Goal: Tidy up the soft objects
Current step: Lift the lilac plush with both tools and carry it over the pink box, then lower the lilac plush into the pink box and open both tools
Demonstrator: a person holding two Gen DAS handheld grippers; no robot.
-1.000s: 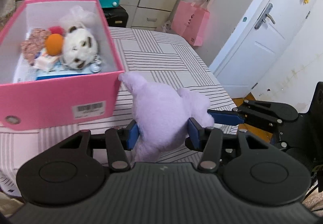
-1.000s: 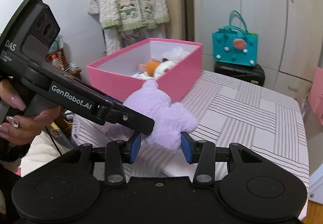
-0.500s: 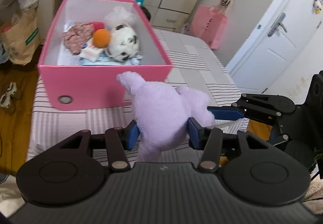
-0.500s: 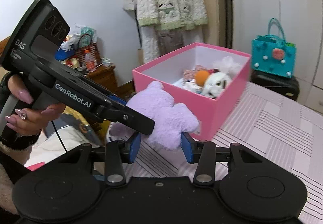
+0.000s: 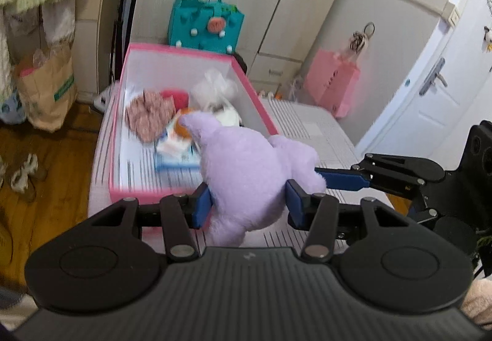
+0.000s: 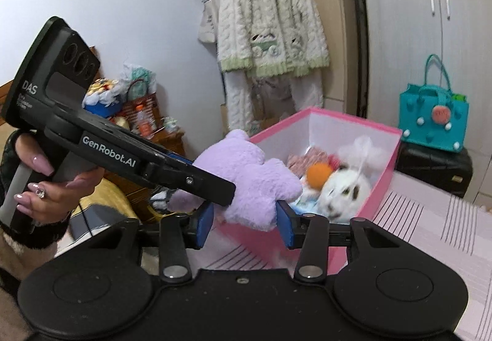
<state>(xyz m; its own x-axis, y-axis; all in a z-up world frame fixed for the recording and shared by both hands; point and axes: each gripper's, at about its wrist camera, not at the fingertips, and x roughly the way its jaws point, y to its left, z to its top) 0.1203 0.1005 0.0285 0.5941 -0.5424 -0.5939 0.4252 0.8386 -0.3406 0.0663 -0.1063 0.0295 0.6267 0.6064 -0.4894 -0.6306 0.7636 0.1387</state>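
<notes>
Now | both tools clamp fluffy lilac plush (image 5: 246,175) | over rigid pink box (image 5: 121,113)

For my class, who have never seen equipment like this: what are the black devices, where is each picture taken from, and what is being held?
No robot here: a person's hand holds one of two pistol-style tools, each with two blue-padded fingers and a camera looking along them. One picture comes from the left gripper, the other from the right gripper. Both are shut on one purple plush toy, carried at the near rim of a pink box on a striped tablecloth. Inside lie a white spotted plush and an orange ball.
</notes>
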